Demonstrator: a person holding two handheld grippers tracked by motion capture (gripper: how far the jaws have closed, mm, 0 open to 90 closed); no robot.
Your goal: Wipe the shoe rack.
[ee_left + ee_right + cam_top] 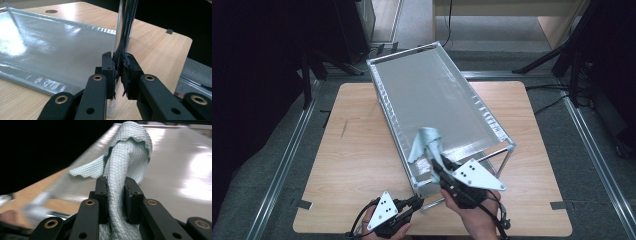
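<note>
A metal rack point(432, 95) with a silvery top shelf stands slantwise on the wooden table point(357, 145). A pale green waffle cloth point(424, 142) lies bunched on the near end of that shelf. My right gripper point(434, 162) reaches onto the shelf from the near side and is shut on the cloth point(130, 152), which rises in a fold between the jaws of my right gripper point(116, 187). My left gripper point(419, 201) is at the rack's near corner. In the left gripper view, my left gripper point(119, 67) is shut on the rack's upright corner post point(123, 25).
The rack's lower shelf point(50, 47) is covered with a shiny grey liner. Bare table top lies to the left point(347, 165) and right point(532, 150) of the rack. Dark stands point(557, 55) and cables sit on the floor beyond the table.
</note>
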